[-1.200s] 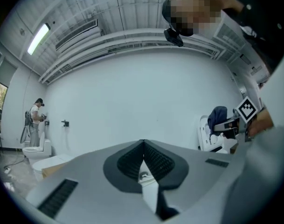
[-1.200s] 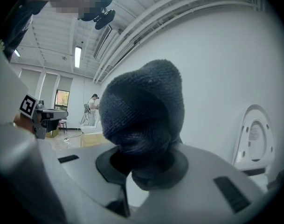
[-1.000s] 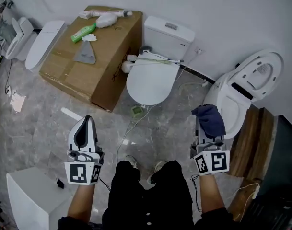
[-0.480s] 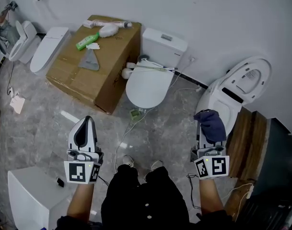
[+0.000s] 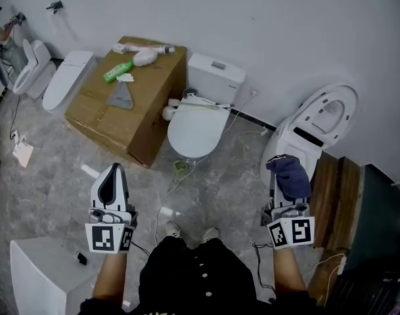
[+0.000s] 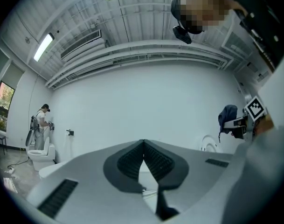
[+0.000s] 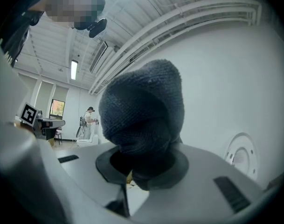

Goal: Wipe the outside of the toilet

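A white toilet point(image 5: 194, 126) with its lid down and a tank point(image 5: 216, 77) stands against the wall ahead of me. A second toilet point(image 5: 311, 133) with its lid raised is at the right. My right gripper point(image 5: 288, 176) is shut on a dark blue cloth point(image 5: 289, 174), held over the floor just left of that open toilet; the cloth point(image 7: 144, 111) fills the right gripper view. My left gripper point(image 5: 111, 184) is shut and empty, low over the floor at the left. In the left gripper view its pads point(image 6: 132, 160) meet, tips together.
A cardboard box point(image 5: 131, 107) with a green bottle point(image 5: 117, 71), a brush and a grey rag stands left of the middle toilet. More toilets point(image 5: 48, 77) line the far left. A white block point(image 5: 35, 274) sits at bottom left, wooden boards point(image 5: 337, 202) at right. A cable point(image 5: 170, 189) crosses the floor.
The view has drawn back from the toilets, which now sit higher and smaller. Both grippers keep their places and their grip.
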Available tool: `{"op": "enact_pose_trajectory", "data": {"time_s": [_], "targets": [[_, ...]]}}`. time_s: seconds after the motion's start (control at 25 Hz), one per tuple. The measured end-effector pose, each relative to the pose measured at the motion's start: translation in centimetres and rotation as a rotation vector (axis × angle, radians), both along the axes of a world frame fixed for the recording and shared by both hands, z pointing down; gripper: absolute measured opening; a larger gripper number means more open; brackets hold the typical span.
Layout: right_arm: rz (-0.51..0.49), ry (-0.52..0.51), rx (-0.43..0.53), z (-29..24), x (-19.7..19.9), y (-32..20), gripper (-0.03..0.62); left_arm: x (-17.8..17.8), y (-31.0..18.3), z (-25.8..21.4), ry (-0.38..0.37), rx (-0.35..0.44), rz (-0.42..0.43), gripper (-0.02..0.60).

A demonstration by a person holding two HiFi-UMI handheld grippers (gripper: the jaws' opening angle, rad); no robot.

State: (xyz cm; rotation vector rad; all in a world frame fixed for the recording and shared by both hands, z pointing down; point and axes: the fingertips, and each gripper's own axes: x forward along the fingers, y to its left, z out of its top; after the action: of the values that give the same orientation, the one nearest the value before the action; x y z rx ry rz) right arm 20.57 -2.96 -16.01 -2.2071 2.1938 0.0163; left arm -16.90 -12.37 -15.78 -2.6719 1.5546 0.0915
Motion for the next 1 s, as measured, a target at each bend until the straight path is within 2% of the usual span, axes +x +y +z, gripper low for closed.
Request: {"op": "enact_pose_trajectory", "data": {"time_s": [0.24,0.6,0.72,1.0], "targets": [[0.000,0.004,-0.002,-1.1,1.4,1.4,0.060,0.6,0.9,-1.3,0.013,-0.011,-0.001,0.011],[0.038,-0.018,0.035,-1.9,3.3,3.2,0.060,-0.1,2.7,-2.3,0.025,0.019,0.010,0.011],[0.055,-0.020,0.042,-1.9,3.9,4.0,0.060,-0.5,3.5,-2.3,0.001,0.024,-0.002,0.011],[0.082,-0.036,0.061,-1.8,3.6,5.7,0.060,-1.3,4.8,-2.6,0.004,0.022,0.001,0.011]]}}
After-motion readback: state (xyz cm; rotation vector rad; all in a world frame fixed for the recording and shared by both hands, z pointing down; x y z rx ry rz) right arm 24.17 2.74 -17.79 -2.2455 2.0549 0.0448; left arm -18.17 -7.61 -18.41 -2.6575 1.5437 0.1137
